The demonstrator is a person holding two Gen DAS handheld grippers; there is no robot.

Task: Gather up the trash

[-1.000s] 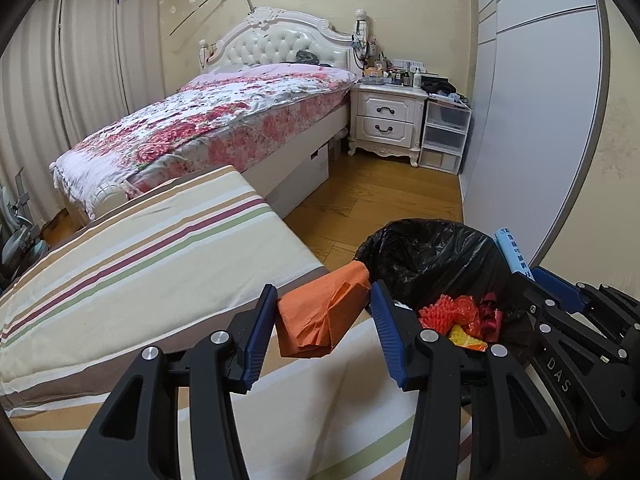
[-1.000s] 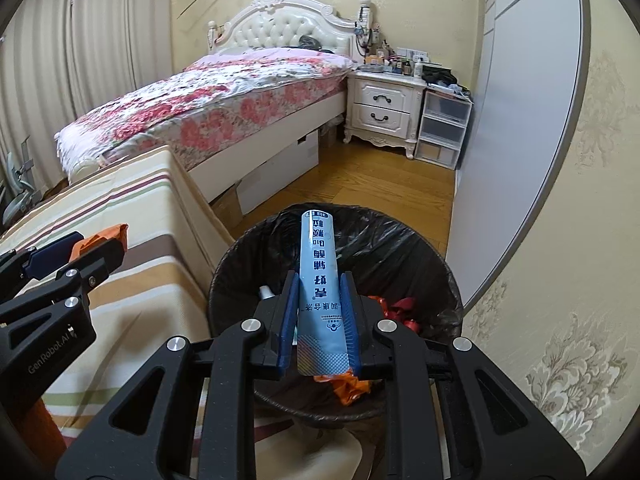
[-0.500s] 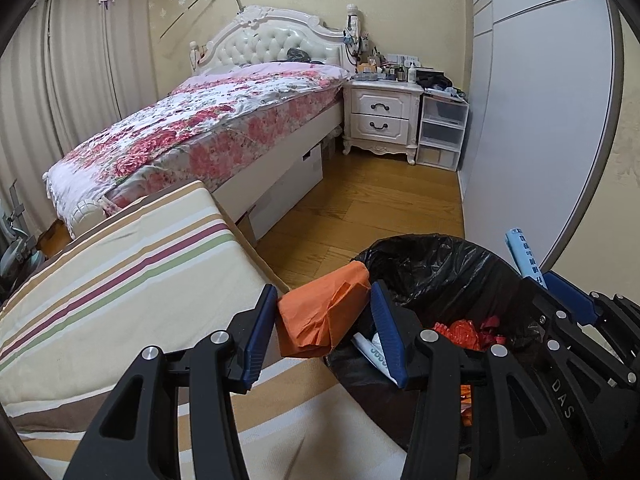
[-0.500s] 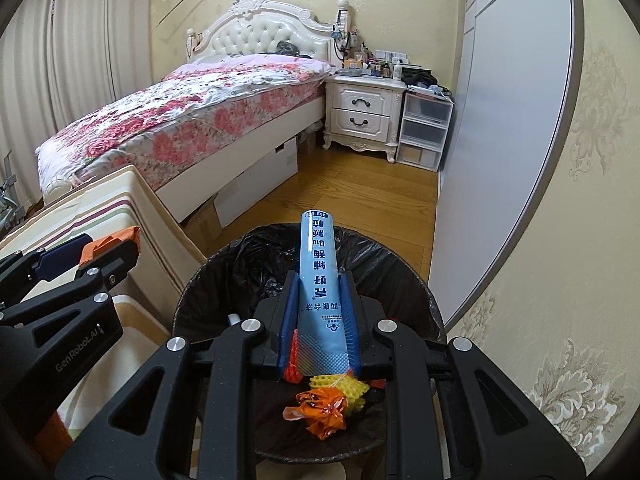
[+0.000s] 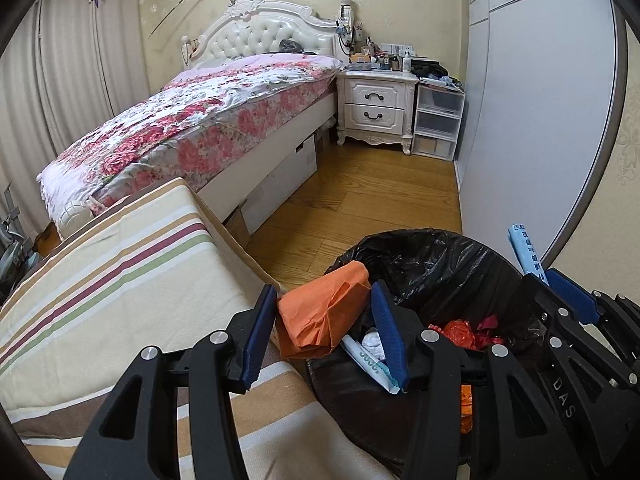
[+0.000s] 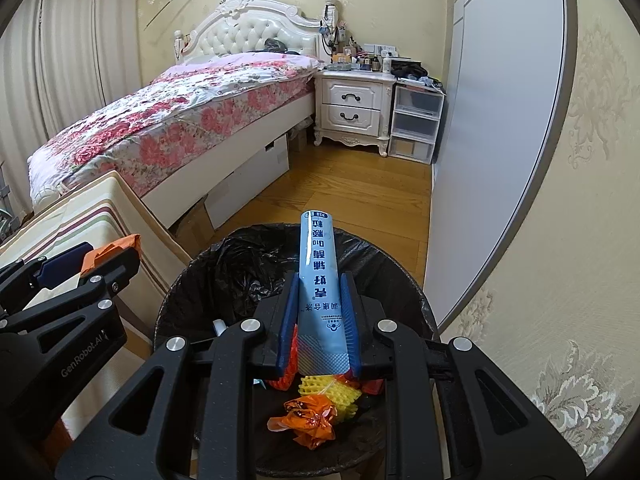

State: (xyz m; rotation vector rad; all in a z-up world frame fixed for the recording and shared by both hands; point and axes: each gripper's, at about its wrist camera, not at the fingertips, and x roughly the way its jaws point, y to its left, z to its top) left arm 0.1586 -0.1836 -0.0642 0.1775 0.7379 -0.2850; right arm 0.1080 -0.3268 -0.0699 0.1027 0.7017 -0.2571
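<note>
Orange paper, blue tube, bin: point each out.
orange paper (image 5: 324, 312), left wrist view, middle of the crumpled wad
blue tube (image 6: 320, 280), right wrist view, printed face mid-length
bin (image 6: 404, 276), right wrist view, right rim of liner

Matt black plastic is seen on the frames of the left gripper and right gripper, with ribbed blue pads and bright polished metal pivot pins. Creased, matt orange paper is noted between the left pads. A smooth, glossy light-blue tube with a crimped, embossed end is noted between the right pads. The bin liner is thin, wrinkled, shiny black plastic film. Yellow foam netting and crinkled glossy orange film lie inside. The striped cover is woven cloth; the floor is varnished wood.
</note>
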